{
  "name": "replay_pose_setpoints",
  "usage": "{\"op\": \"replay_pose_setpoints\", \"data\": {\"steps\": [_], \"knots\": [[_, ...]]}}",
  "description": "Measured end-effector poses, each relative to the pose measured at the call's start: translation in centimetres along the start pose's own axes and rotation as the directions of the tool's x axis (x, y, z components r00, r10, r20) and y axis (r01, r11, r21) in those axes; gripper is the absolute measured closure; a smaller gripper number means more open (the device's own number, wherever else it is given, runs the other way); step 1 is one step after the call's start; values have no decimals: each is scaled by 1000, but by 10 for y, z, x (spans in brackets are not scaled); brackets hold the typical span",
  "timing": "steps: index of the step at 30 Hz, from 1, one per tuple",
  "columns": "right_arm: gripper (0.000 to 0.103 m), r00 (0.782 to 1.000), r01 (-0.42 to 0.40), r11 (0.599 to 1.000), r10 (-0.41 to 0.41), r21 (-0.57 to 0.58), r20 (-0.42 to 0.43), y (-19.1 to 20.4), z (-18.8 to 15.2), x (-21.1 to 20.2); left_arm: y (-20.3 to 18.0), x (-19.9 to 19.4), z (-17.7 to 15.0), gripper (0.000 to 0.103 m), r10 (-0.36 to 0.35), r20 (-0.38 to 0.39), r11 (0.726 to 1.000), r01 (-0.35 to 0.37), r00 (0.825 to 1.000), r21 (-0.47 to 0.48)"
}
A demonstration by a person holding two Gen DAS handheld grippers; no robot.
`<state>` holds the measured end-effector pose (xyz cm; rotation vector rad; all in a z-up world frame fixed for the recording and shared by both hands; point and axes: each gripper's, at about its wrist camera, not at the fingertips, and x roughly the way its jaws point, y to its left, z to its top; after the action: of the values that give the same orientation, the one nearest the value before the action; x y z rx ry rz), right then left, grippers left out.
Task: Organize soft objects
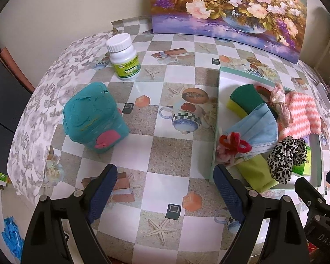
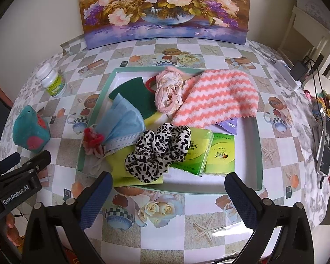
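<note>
A green-rimmed tray (image 2: pixel 187 190) holds several soft things: a leopard scrunchie (image 2: pixel 158 151), a blue face mask (image 2: pixel 121 121), a green-and-yellow sponge (image 2: pixel 132 92), a pink striped cloth (image 2: pixel 222 96), a pale pink scrunchie (image 2: pixel 168 94) and two green tissue packs (image 2: pixel 220 156). My right gripper (image 2: pixel 168 179) hangs open over the tray's near rim, with nothing between its fingers. A teal soft toy (image 1: pixel 94 118) stands on the tablecloth to the left of the tray (image 1: pixel 216 114). My left gripper (image 1: pixel 165 173) is open and empty, nearer than the toy and to its right.
A white pill bottle (image 1: pixel 124 57) stands behind the toy. A flower painting (image 2: pixel 165 11) leans on the wall at the back. A power strip and cables (image 2: pixel 297 74) lie at the table's right. The table's left edge (image 1: pixel 22 132) drops off close to the toy.
</note>
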<state>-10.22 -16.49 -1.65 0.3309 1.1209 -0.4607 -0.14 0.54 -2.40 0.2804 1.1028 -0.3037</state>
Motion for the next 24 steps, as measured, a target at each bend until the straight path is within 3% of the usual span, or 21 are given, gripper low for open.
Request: {"op": "replay_pose_setpoints", "data": {"steps": [24], "knots": [[0, 1000, 2, 1000, -2, -1, 3, -2, 1, -1, 6, -3, -2, 14, 19, 8, 1000, -19, 1000, -17]]}}
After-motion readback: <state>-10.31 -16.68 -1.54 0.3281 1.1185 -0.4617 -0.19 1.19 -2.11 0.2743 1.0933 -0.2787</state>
